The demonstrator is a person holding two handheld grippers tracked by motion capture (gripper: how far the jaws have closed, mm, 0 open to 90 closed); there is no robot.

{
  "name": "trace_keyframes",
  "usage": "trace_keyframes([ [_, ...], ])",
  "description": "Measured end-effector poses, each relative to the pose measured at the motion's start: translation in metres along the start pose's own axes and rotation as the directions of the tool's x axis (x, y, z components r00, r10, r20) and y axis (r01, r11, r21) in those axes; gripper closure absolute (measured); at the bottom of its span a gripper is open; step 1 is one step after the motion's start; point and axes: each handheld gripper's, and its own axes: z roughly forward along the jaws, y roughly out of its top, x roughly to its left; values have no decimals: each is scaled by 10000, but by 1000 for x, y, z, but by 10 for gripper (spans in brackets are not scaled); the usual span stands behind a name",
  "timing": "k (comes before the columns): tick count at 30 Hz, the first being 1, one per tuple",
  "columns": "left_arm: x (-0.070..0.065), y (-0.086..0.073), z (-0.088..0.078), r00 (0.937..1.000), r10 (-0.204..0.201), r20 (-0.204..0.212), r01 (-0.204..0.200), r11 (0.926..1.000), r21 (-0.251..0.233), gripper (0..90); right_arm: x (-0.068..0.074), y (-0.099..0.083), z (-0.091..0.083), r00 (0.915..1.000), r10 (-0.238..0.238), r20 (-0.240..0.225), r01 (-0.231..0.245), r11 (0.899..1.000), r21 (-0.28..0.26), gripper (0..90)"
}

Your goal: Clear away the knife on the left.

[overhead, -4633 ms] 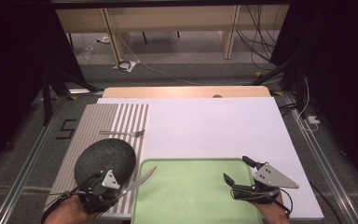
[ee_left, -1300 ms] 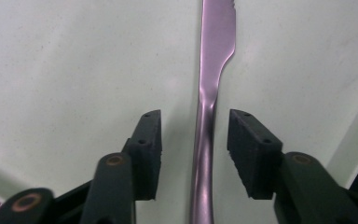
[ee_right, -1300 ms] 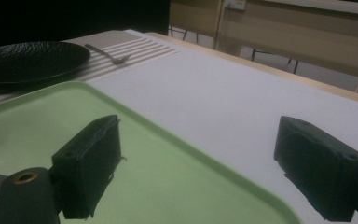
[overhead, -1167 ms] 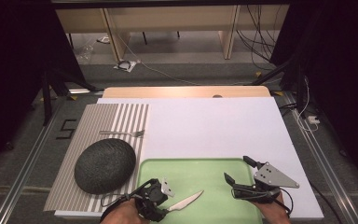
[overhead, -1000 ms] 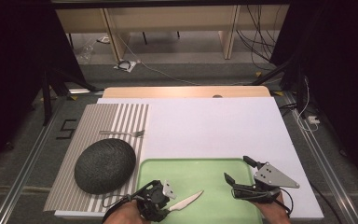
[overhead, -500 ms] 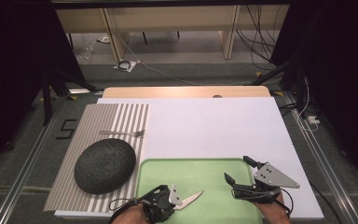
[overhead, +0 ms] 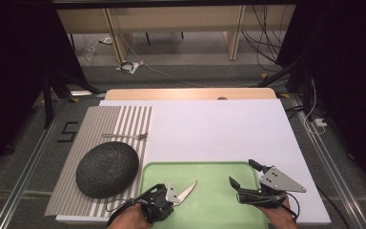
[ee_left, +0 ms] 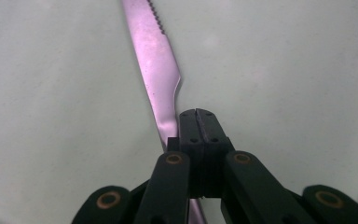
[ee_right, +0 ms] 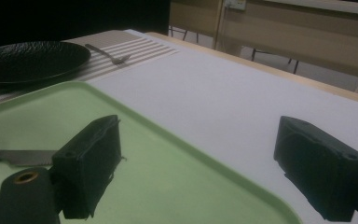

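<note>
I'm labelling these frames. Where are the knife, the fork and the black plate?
knife [ee_left: 156, 65]: left gripper view, middle of the blade.
fork [overhead: 124, 136]: high view, on its handle.
black plate [overhead: 107, 168]: high view, centre of its textured surface.

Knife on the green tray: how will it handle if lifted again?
The knife looks like polished metal, so probably stiff and slippery. It looks thin and flat on the green tray, so likely hard to get under. The left tongs are shut beside its handle.
</note>
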Motion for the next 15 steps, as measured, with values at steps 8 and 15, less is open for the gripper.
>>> trace_keyframes([
  [8,8,-4,-2,9994,-207,-267,208,9998,47,895,0,0,0,10000,0,4,0,10000,15,156],
  [15,13,-7,-3,9990,-315,-332,319,9994,122,894,0,0,0,10000,-8,-3,8,10000,-19,156],
])
